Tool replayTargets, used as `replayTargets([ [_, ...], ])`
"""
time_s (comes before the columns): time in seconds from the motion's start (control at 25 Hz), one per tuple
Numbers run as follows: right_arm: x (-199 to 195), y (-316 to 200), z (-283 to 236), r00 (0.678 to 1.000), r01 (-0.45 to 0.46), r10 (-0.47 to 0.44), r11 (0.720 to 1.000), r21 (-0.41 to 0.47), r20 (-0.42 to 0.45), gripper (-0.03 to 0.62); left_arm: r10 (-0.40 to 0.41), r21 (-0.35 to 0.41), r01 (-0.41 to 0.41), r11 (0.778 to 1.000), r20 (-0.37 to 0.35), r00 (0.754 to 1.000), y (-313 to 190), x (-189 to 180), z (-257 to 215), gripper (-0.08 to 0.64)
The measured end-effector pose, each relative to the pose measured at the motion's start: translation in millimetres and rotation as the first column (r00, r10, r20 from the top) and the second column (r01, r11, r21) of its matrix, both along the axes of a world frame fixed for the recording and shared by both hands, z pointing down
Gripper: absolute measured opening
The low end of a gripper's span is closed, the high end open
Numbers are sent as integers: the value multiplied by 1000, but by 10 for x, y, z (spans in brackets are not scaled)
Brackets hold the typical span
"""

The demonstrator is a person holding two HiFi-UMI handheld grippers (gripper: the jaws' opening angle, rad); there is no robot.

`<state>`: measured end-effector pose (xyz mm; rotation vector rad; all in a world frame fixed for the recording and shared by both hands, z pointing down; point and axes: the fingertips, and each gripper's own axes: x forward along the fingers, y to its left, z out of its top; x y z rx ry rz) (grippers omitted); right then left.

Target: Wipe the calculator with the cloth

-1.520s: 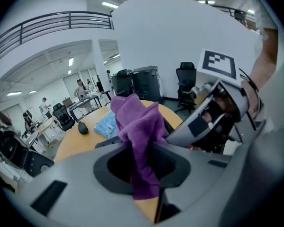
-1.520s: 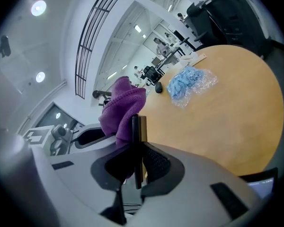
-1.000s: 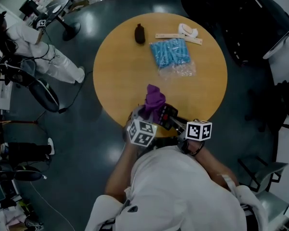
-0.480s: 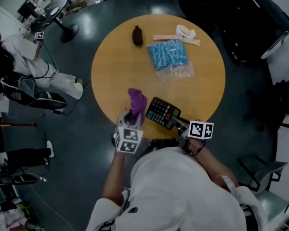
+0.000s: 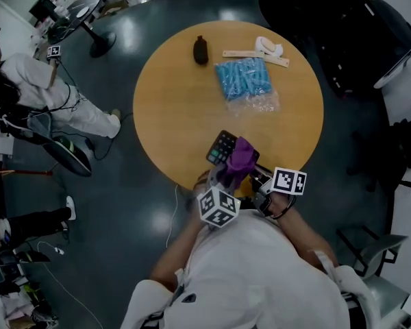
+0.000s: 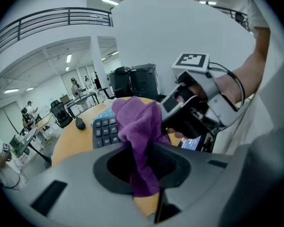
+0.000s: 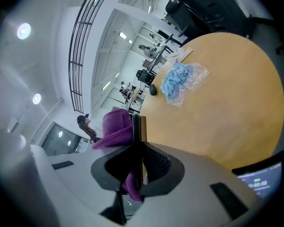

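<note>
Closest to our body, at the near rim of the round surface point(image 5: 185, 108), both grippers are clenched on something. Our left gripper point(image 6: 144, 167) pinches the purple cloth point(image 5: 241, 155) by one end, so that the loose bunch stands out beyond the jaws as a pad. Our right gripper point(image 7: 137, 167) clamps the calculator point(image 5: 222, 145) by its near end, edge-on between the jaws. We judge this grip is there to keep the body from sliding under the rubbing. The cloth lies over the calculator's near half, with only the far rows of keys bare, so the wipe looks under way. Whether the calculator rests on the surface or is lifted we cannot tell. Farther out, well apart, lies a clear plastic bag point(image 5: 257, 101) holding blue pieces point(image 5: 243, 77). Beyond it, at the far rim, sit a dark lump point(image 5: 201, 49), a wooden strip point(image 5: 255, 54) and a white object point(image 5: 268, 44).
</note>
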<state>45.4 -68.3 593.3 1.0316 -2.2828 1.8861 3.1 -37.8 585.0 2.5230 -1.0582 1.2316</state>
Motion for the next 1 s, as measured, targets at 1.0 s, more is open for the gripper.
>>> replayTargets([
  [1.0, -191, 107, -681, 510, 746, 58, 466, 475, -858, 55, -228, 214, 217, 953, 28, 973, -412, -1423, -846, 86],
])
